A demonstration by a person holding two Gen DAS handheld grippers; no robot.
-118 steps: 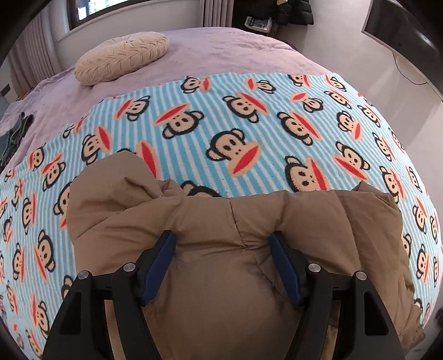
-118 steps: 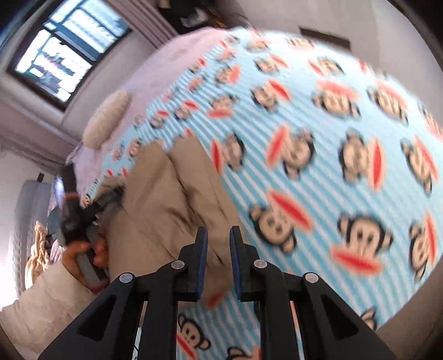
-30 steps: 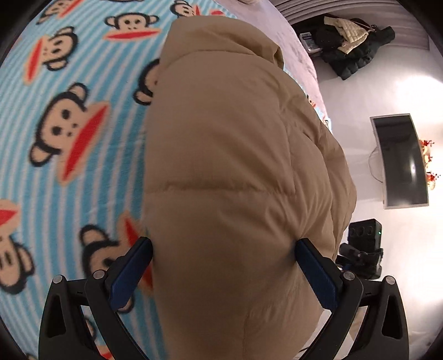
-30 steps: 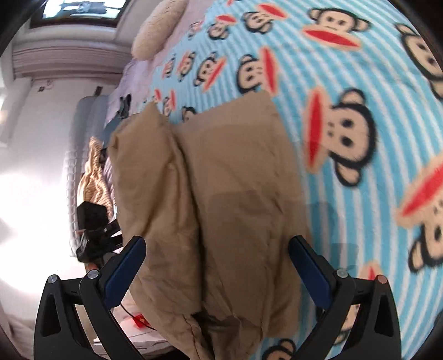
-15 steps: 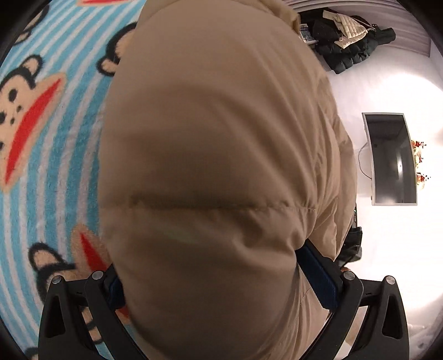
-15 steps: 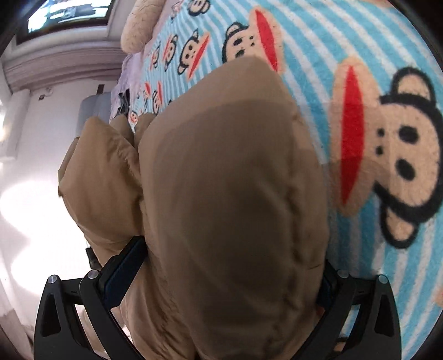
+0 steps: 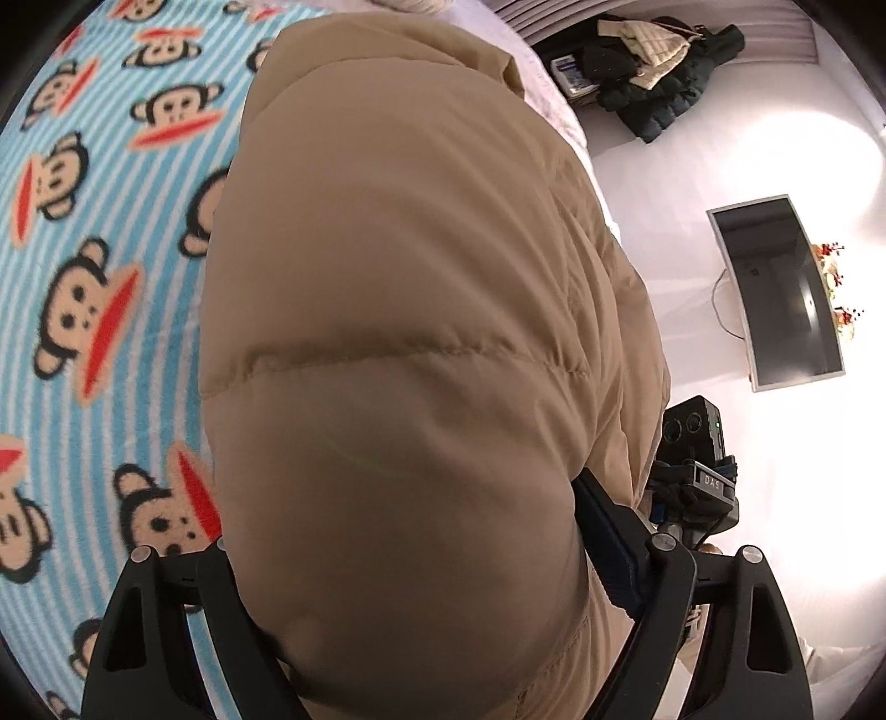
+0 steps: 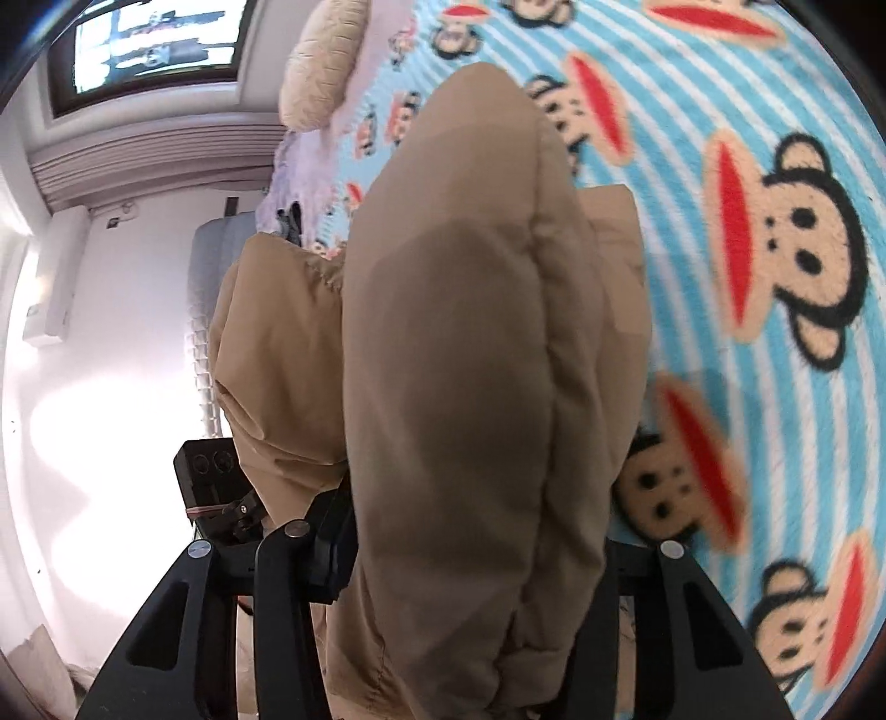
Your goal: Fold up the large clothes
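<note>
A tan quilted puffer jacket point(image 7: 398, 343) fills the middle of both wrist views, bunched into a thick padded roll that lies along the blanket's edge nearest the person, with part of it hanging past that edge toward the floor. The left gripper point(image 7: 421, 559) has its jaws spread wide around the roll, the blue pad of one finger point(image 7: 609, 543) showing against the fabric on the right while the other finger is buried behind the padding; the bulk sits pressed between them. The right gripper point(image 8: 476, 554) likewise straddles the jacket point(image 8: 470, 387) with its jaws wide apart, both fingertips hidden by the cloth, so how firmly it bites cannot be told. Under the jacket lies a fleece blanket point(image 7: 99, 232) in blue and white stripes printed with brown monkey faces with big red mouths; the same print shows in the right view point(image 8: 775, 221). In the left view the other gripper's camera block carries a small plate reading "DAS" point(image 7: 713, 483). A dark flat-screen television point(image 7: 786, 293) stands on the pale wall, and a heap of dark coats point(image 7: 653, 77) lies beyond the bed's far corner. In the right view a cream textured pillow point(image 8: 326, 61) rests near the blanket's far edge, below a window point(image 8: 149, 44).
</note>
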